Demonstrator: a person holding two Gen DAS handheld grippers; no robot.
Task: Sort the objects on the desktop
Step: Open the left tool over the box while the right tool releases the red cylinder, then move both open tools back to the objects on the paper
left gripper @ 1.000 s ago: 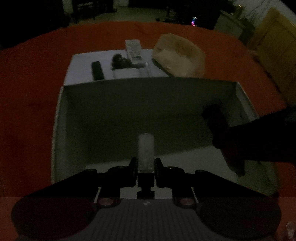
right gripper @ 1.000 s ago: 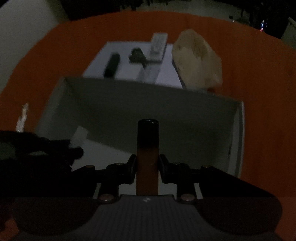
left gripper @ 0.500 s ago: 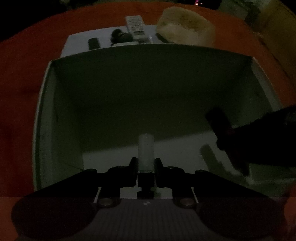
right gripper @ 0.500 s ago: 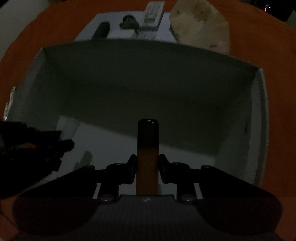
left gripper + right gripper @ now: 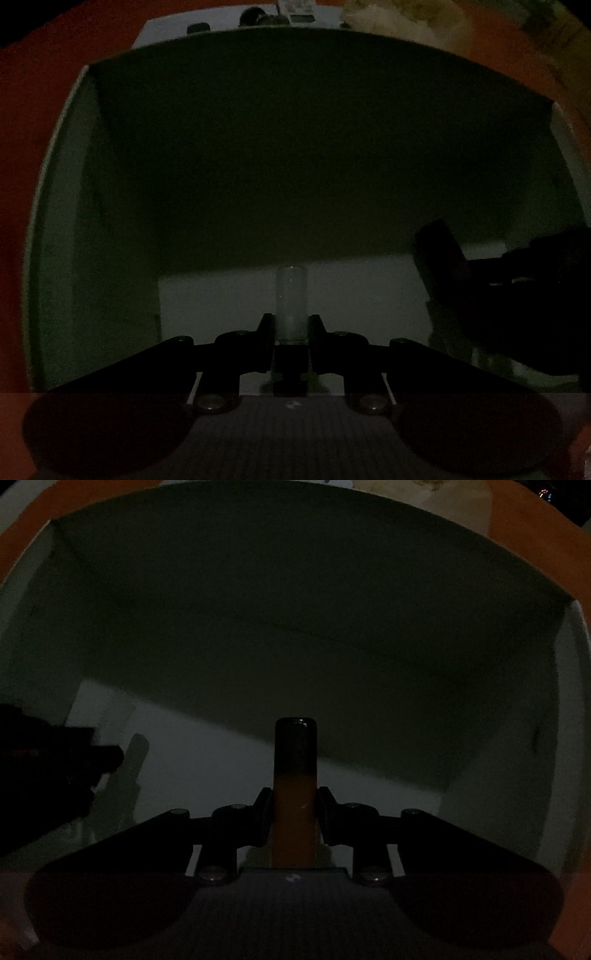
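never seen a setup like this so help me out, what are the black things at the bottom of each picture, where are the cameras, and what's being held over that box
Each picture comes from a camera mounted on a hand-held two-finger gripper, looking forward along its fingers. No robot: a person carries one in each hand.

The left gripper is shut on a pale translucent cylindrical tube. The right gripper is shut on a cylindrical tube with an orange body and dark cap. Both hang inside an open white cardboard box standing on an orange tabletop. Each gripper shows as a dark shape at the edge of the other's view.

Behind the box a white sheet carries small dark items, too dim to identify, beside a beige lumpy bag.
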